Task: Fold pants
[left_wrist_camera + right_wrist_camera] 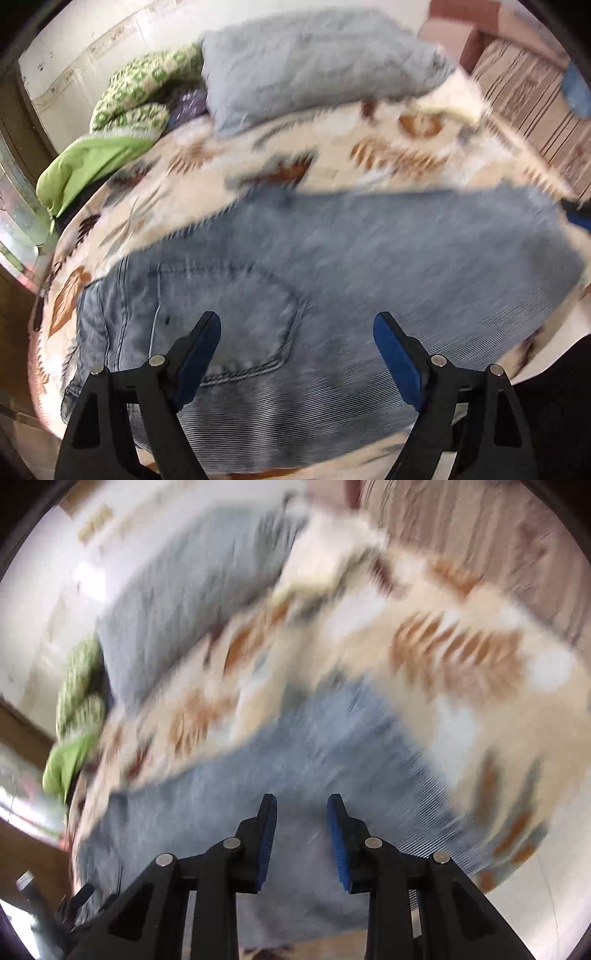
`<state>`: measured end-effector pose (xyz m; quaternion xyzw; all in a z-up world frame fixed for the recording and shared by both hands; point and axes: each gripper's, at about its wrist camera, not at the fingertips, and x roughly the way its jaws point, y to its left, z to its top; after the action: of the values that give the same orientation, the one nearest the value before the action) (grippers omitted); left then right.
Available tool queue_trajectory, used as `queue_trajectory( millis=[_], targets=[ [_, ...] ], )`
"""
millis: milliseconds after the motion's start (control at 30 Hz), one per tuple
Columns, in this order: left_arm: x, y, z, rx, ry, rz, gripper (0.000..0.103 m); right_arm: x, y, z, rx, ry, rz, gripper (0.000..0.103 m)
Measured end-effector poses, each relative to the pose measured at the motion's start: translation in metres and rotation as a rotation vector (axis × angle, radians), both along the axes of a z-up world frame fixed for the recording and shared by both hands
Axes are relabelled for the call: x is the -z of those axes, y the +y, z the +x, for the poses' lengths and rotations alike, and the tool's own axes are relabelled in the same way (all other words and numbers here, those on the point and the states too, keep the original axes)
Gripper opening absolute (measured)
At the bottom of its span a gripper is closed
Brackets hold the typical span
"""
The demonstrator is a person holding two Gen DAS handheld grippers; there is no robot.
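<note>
Both feeds blurred; reading what I can.

Pale blue denim pants (332, 266) lie spread flat on the cream bedspread with brown leaf print (332, 162), back pocket facing up near my left side. In the right wrist view the same denim (295, 760) fills the lower centre.

My left gripper (297, 325) sits over the pocket area, fingers spread wide, nothing between the blue pads (195, 354). I can't tell whether the tips touch the cloth.

My right gripper (302, 805) is above the denim, fingers set to a narrow gap, nothing held.

Grey-blue pillow (314, 62) at the bed's far end; green-and-white patterned cushion (136, 92) and plain lime-green cloth (85, 166) beside it.
</note>
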<state>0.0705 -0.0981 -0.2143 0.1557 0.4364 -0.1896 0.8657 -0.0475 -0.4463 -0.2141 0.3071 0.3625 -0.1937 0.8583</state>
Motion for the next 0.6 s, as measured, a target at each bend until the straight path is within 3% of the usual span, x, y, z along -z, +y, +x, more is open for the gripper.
queue_trajectory(
  millis=[100, 233, 400, 433, 500, 533, 600],
  targets=[
    [-0.031, -0.010, -0.008, 0.021, -0.029, -0.101, 0.086, -0.010, -0.009, -0.020, 0.036, -0.076, -0.057, 0.032],
    [-0.064, -0.027, -0.018, 0.037, -0.070, -0.178, 0.086, -0.021, -0.015, -0.039, 0.044, -0.153, -0.093, 0.032],
    [-0.082, -0.043, -0.041, 0.094, -0.095, -0.188, 0.086, -0.036, -0.006, -0.054, 0.016, -0.219, -0.157, 0.032],
    [-0.083, -0.045, -0.046, 0.110, -0.103, -0.182, 0.087, -0.041, 0.000, -0.060, 0.007, -0.234, -0.180, 0.035],
    [-0.086, -0.048, -0.055, 0.123, -0.115, -0.169, 0.087, -0.047, 0.009, -0.065, -0.010, -0.260, -0.200, 0.053],
    [-0.086, -0.048, -0.058, 0.125, -0.120, -0.161, 0.087, -0.049, 0.015, -0.069, -0.006, -0.278, -0.208, 0.068],
    [-0.087, -0.049, -0.063, 0.114, -0.145, -0.127, 0.087, -0.054, 0.027, -0.078, -0.009, -0.315, -0.221, 0.072]
  ],
)
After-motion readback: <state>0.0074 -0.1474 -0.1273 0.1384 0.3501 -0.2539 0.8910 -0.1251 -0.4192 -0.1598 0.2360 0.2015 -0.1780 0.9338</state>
